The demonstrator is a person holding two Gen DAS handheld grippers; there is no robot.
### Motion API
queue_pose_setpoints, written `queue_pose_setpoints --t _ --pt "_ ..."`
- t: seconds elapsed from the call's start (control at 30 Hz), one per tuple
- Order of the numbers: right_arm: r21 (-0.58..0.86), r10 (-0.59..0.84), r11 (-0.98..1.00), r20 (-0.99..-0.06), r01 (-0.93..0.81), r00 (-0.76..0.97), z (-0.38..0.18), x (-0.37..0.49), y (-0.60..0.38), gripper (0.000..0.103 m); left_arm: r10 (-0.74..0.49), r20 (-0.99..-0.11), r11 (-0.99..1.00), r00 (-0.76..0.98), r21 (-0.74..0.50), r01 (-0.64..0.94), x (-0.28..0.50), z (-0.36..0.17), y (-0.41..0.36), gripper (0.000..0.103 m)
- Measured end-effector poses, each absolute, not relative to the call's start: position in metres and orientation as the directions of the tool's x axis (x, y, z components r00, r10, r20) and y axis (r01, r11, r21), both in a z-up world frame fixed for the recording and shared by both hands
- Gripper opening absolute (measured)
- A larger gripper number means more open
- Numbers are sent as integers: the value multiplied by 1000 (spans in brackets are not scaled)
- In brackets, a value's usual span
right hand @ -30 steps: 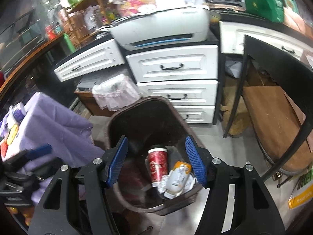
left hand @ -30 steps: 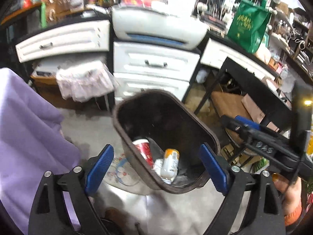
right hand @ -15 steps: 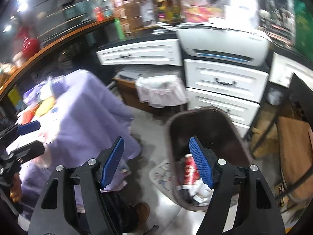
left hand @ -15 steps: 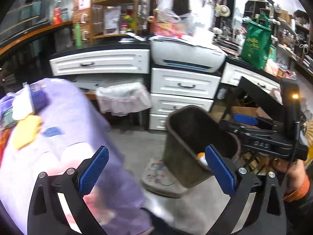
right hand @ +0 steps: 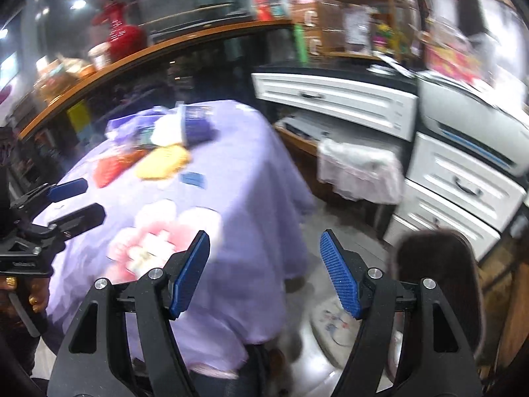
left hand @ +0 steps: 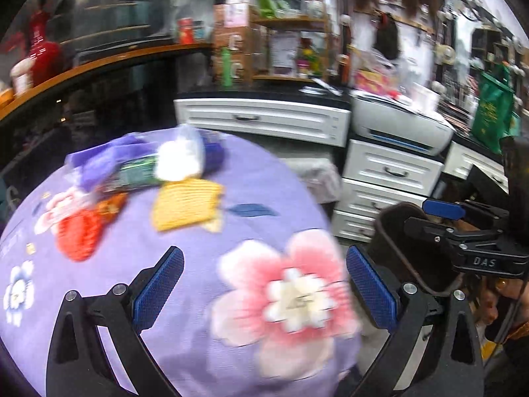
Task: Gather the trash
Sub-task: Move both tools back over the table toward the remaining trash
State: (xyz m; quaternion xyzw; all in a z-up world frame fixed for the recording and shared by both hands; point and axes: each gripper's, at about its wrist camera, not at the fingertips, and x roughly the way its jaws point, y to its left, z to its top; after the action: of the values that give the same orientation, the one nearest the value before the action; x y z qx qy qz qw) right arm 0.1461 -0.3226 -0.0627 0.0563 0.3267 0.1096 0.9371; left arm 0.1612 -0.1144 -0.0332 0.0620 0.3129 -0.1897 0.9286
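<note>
L gripper (left hand: 263, 289): jaws spread wide, nothing betw the blue pads (left hand: 158, 287); hangs over the purple flowered cloth (left hand: 205, 264), touching nothing. Jaws opened a bit further within the last sec, empty all along.
R gripper (right hand: 264, 273): jaws apart, narrower than the L, nothing betw the pads (right hand: 340, 274); sits over the cloth's edge and the grey floor (right hand: 310, 228). Jaws also just widened slightly, empty.
Each in the other's view: R gripper shows at the right edge of the left wrist view, in front of the bin; L gripper at the left edge of the right wrist view, over the cloth.
Trash on table: pile near the far side of the cloth — white wad (left hand: 178, 162), yellow piece (left hand: 186, 203), red piece (left hand: 79, 235), green/dark wrapper (left hand: 135, 172), purple bits; blurred, lying close together, some touching.
Bin (right hand: 439, 284): dark brown, on the floor right of the table, near white drawers (right hand: 463, 188); contents not visible.
Blur: both views smeared.
</note>
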Motion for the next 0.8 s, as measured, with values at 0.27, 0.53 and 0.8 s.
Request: queue_pose_setpoints --t 0.27,0.53,0.8 --pt "148 370 924 -573 -352 731 -38 188 -232 69 -193 -597 971 779 -2 239 171 -28 -32 97" --pt "129 416 892 -606 -433 678 -29 244 -166 69 -72 -627 994 775 17 106 191 -35 38 97" --pt "4 341 894 -654 -447 676 -39 302 -126 60 -64 -688 998 723 -35 56 235 -45 80 97"
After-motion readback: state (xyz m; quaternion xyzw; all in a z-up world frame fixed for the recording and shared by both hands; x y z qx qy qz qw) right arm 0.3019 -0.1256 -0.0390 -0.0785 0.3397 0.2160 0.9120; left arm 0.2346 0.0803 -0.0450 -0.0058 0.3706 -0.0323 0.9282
